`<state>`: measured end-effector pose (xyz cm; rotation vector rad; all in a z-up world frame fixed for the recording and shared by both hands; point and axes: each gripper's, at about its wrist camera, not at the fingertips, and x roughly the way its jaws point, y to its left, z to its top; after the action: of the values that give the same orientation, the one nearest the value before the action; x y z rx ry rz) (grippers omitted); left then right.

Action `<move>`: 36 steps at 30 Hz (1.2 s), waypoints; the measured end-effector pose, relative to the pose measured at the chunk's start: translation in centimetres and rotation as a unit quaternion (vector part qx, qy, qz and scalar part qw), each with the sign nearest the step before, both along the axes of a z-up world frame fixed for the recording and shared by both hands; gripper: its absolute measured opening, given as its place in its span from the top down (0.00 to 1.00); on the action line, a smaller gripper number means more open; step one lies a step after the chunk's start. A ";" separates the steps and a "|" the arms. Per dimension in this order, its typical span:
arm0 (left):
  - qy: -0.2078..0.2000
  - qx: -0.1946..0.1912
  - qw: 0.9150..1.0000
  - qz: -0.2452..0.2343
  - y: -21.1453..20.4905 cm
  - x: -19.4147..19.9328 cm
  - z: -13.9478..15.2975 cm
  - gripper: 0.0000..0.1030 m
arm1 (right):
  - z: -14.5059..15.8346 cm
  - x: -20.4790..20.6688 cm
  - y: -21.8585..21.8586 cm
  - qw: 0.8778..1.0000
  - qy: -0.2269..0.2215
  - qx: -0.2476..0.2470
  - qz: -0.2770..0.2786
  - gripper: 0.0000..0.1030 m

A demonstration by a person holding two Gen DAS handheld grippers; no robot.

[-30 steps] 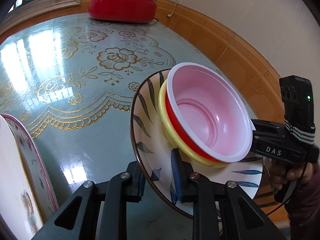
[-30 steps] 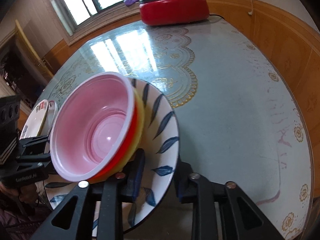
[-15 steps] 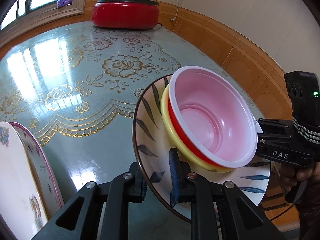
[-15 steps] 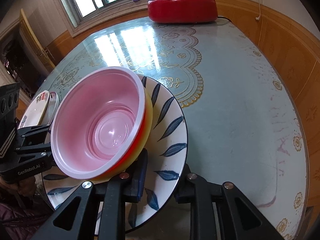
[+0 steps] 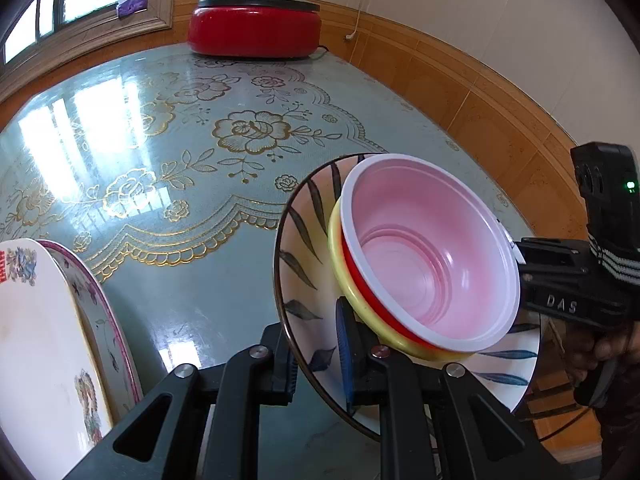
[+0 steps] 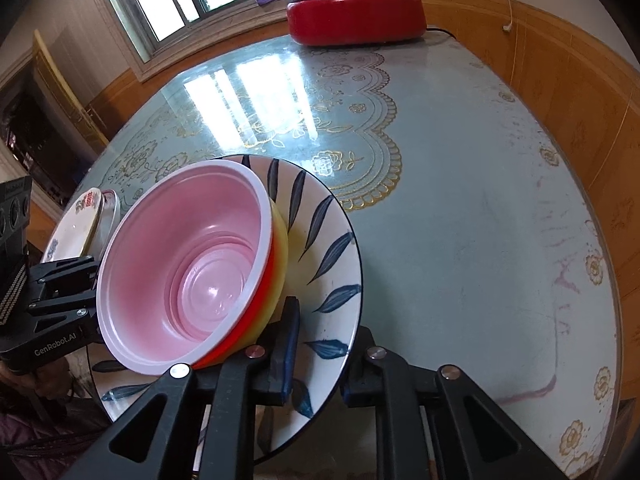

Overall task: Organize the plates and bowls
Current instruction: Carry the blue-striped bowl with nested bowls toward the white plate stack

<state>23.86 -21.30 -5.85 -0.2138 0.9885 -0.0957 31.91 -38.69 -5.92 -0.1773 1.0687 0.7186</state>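
A white plate with blue leaves (image 5: 304,256) (image 6: 332,248) carries nested bowls: a pink-lined bowl (image 5: 432,256) (image 6: 192,272) inside a yellow one (image 5: 344,280) (image 6: 280,248). My left gripper (image 5: 316,354) is shut on the plate's left rim. My right gripper (image 6: 320,356) is shut on its right rim. Both hold the stack above the table's near edge. Each gripper shows in the other's view, the right one (image 5: 568,284) and the left one (image 6: 52,300).
Two floral plates (image 5: 48,340) (image 6: 76,224) lie stacked at the left of the green patterned table (image 5: 180,152) (image 6: 460,184). A red lidded electric pot (image 5: 256,26) (image 6: 356,12) stands at the far edge. A wood-panelled wall (image 5: 500,100) runs close on the right.
The plate with the bowls has come lower and nearer the table's near edge, both grippers still clamped on it. The floral plates show more at the left.
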 end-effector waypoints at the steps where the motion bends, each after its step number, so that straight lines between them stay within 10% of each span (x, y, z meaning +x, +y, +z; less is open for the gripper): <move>1: 0.002 0.004 1.000 0.000 -0.1 0.0 0.0 0.85 | 0.0 -0.4 0.1 1.000 0.002 -0.005 0.007 0.78; 36: -0.021 0.021 0.999 0.038 1.5 -1.3 3.5 0.86 | 3.2 -0.3 0.9 0.999 -0.024 0.032 -0.005 0.89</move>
<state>22.58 -19.76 -2.38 -0.2098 0.9386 -0.0111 31.58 -37.75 -2.76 -0.1333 0.9981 0.7353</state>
